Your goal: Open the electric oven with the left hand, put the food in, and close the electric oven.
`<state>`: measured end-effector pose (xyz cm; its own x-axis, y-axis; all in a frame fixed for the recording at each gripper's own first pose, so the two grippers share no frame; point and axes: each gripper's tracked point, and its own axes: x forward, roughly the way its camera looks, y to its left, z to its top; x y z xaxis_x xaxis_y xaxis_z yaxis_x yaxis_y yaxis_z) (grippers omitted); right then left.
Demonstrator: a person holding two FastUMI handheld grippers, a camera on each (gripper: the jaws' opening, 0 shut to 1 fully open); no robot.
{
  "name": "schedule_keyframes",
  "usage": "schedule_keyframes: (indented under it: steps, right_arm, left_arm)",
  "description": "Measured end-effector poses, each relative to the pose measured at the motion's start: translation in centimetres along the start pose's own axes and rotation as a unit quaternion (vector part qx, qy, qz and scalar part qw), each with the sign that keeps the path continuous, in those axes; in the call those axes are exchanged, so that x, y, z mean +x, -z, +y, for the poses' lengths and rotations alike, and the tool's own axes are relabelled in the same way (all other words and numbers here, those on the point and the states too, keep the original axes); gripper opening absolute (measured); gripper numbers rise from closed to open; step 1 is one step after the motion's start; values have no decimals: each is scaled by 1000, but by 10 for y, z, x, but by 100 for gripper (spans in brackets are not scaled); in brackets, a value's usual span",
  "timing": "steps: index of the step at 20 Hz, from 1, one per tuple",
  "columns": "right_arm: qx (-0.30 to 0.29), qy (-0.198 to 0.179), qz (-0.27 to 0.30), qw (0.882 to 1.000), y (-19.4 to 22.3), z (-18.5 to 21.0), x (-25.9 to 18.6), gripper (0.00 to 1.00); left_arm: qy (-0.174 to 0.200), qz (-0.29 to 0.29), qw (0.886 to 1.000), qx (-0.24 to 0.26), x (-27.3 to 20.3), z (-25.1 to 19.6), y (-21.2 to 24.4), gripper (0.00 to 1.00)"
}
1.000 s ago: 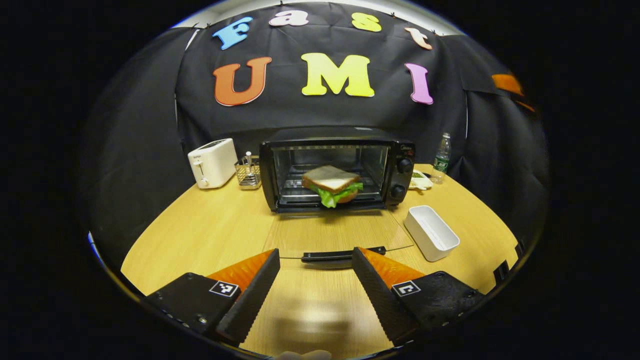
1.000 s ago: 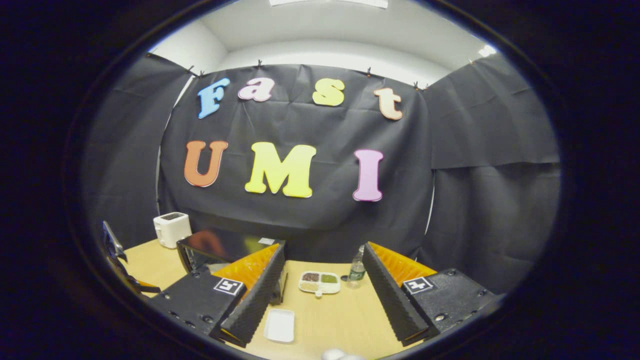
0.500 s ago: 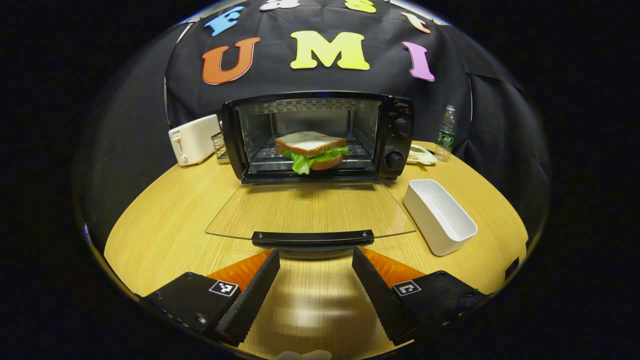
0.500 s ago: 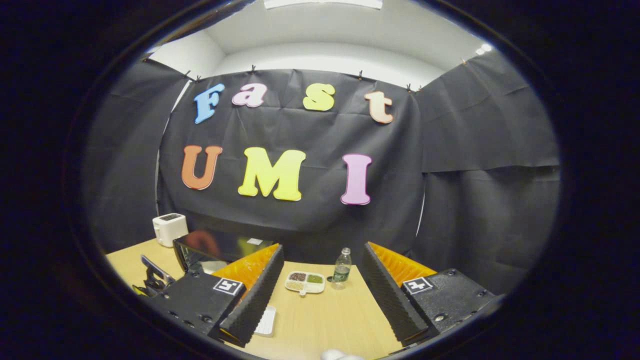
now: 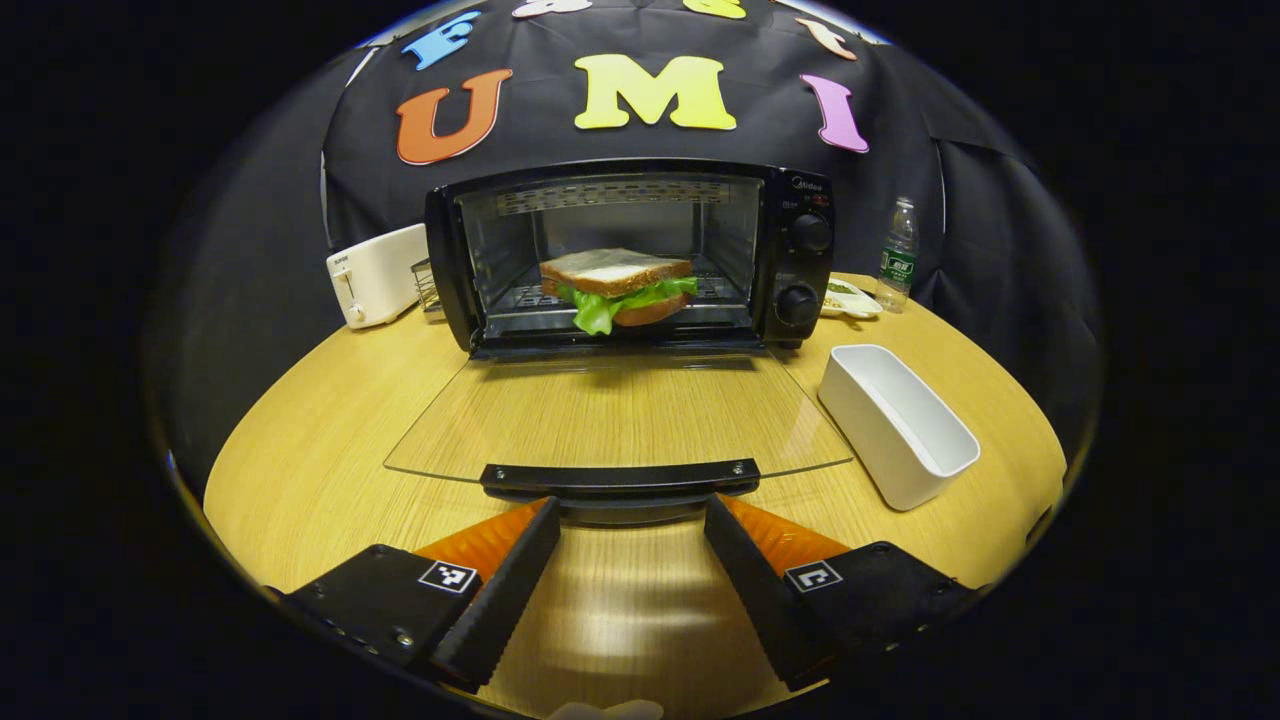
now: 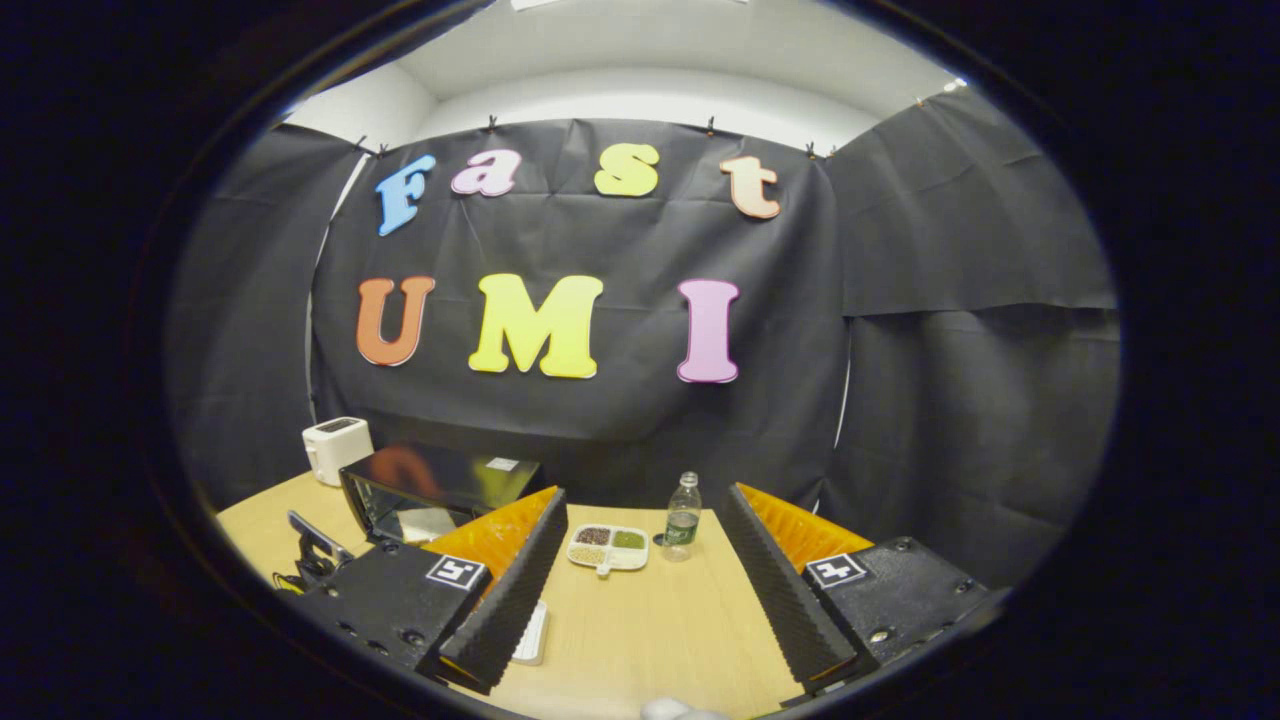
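On the oven [image 5: 630, 255] rack at 12 o'clock sits the sandwich [image 5: 617, 287]; closing remains. Left gripper [image 5: 630, 520], spread and empty, should lift the door handle [image 5: 620, 476]; right gripper [image 6: 640, 545] idles agape.

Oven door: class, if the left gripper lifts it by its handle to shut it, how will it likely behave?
The oven door looks like a rigid glass pane lying flat, so it should swing as one stiff piece. Glass suggests it is probably fragile if slammed. Its bar handle spans the front edge just ahead of the open left gripper, so a centred lift seems unlikely to twist it.
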<state>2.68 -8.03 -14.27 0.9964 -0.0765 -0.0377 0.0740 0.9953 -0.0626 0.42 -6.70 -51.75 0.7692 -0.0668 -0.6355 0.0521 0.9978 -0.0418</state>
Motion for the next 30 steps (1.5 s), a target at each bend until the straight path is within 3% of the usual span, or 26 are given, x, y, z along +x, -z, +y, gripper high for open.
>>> schedule_keyframes:
  steps: [12,30]
  right_arm:
    - [-3,-5,-4,1000,-18,6,8,98]
    - [-6,14,-34,999,-76,-7,2,98]
  left_arm:
    - [0,-6,1000,-10,-16,3,-37,96]
    - [-4,-114,993,15,-24,16,-189,96]
